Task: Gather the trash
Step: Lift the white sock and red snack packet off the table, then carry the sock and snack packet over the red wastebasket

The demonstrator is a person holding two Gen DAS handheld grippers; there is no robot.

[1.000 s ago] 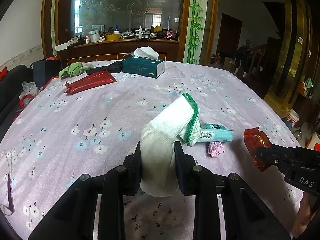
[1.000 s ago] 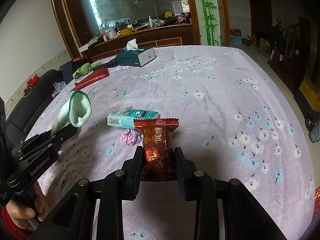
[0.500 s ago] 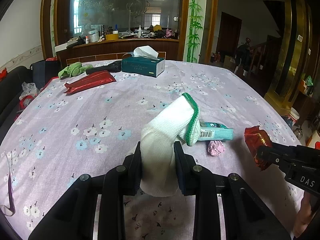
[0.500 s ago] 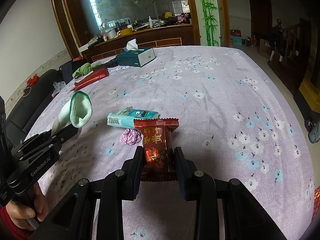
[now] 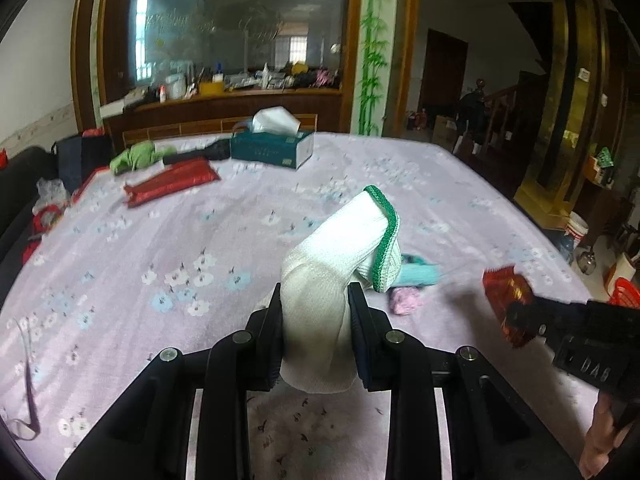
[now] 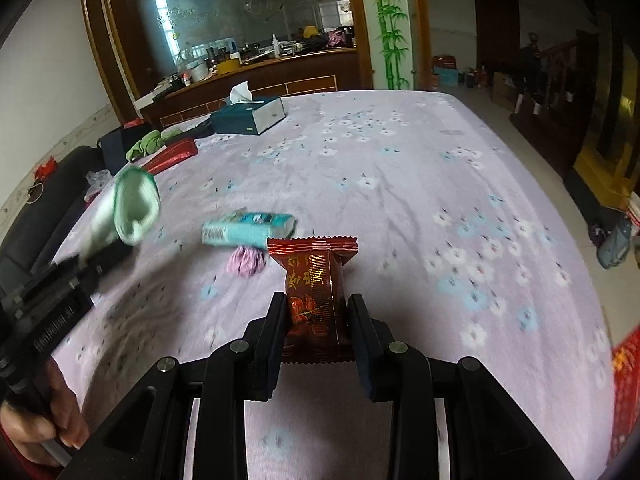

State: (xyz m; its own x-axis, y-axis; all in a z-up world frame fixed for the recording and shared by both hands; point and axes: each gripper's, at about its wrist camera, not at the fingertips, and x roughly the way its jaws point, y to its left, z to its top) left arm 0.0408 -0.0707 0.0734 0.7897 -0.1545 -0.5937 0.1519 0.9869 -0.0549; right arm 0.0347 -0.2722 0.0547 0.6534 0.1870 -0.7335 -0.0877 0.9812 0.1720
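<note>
Over the flowered tablecloth (image 6: 400, 168) we carry a white glove (image 5: 332, 280) clamped in our left gripper (image 5: 316, 332) and a red snack wrapper (image 6: 316, 292) pinched in our right gripper (image 6: 316, 332), while a teal packet (image 6: 248, 230) and pink wad (image 6: 246, 261) lie uncollected just beyond.

Red snack wrapper (image 6: 316, 292) upright, white green-trimmed sock (image 5: 332, 276) raised, teal packet (image 6: 248, 229) lying flat

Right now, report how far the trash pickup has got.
Nothing visibly binned yet. In hand: the left gripper clamps a white glove; the right gripper clamps a red snack wrapper. Left on the table: a teal packet and a pink wad.
</note>
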